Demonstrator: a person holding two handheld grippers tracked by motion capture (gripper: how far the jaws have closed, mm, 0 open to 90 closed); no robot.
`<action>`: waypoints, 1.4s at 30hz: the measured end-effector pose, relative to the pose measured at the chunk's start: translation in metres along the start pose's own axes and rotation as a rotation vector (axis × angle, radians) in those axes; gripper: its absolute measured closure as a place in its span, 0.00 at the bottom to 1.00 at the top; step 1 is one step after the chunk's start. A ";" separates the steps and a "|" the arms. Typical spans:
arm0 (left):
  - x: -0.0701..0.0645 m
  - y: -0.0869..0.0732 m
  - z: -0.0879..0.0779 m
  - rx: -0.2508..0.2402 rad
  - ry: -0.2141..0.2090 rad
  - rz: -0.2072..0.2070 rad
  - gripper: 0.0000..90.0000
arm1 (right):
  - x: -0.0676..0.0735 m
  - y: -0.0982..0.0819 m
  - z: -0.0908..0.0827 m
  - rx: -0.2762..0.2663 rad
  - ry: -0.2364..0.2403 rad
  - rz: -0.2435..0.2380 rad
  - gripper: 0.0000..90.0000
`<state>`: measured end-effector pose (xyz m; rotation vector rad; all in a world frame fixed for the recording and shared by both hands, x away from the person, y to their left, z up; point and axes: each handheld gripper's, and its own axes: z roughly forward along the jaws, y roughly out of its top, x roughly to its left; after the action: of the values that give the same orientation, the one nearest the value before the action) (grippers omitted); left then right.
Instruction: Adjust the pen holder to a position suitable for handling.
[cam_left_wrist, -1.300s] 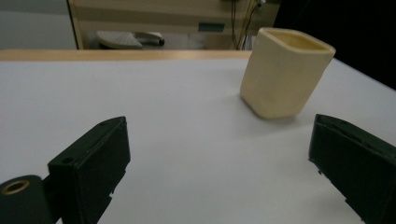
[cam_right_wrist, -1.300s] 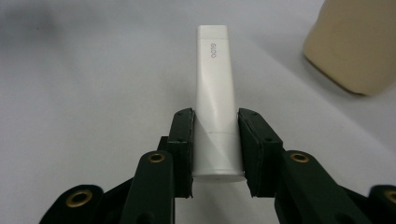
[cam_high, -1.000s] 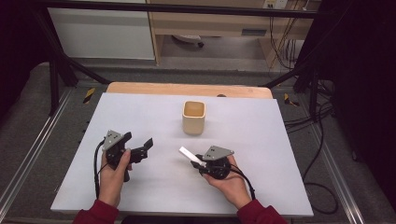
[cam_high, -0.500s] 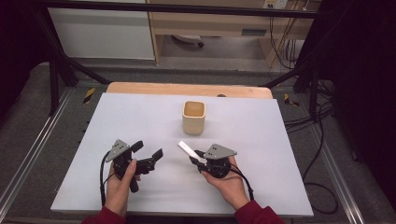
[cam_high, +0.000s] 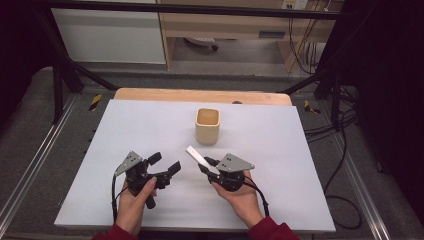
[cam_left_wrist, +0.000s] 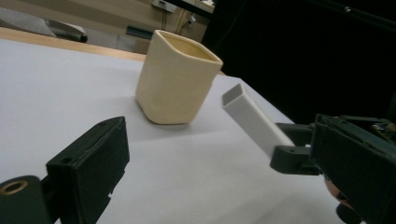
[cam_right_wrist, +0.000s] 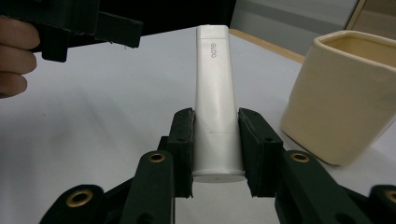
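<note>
The right gripper (cam_right_wrist: 215, 149) is clamping the white tube (cam_right_wrist: 215, 102) low near its base, above the bench (cam_high: 300, 150); probably light, stiff, slick plastic. The left gripper (cam_high: 164, 165) is holding its fingers apart, empty.

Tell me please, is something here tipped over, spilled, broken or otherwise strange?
Nothing stands out. The cream cup stands upright on the white table, with no spill around it. The right gripper holds the white tube squarely between its pads. The left gripper is open and holds nothing.
</note>
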<state>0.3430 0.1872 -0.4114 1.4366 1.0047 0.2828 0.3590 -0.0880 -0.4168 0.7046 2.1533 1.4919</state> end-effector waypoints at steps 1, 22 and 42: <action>0.000 0.000 0.000 0.000 0.000 0.000 0.05 | 0.000 0.000 0.000 0.000 0.000 0.000 0.75; -0.005 -0.006 0.005 0.009 -0.050 -0.059 0.06 | 0.017 0.003 0.003 -0.029 -0.012 -0.016 0.75; -0.006 -0.010 0.009 -0.001 -0.116 -0.125 0.08 | 0.032 0.003 0.010 -0.039 0.000 -0.052 0.75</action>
<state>0.3419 0.1745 -0.4197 1.3670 0.9948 0.1073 0.3406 -0.0599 -0.4193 0.6301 2.1203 1.5024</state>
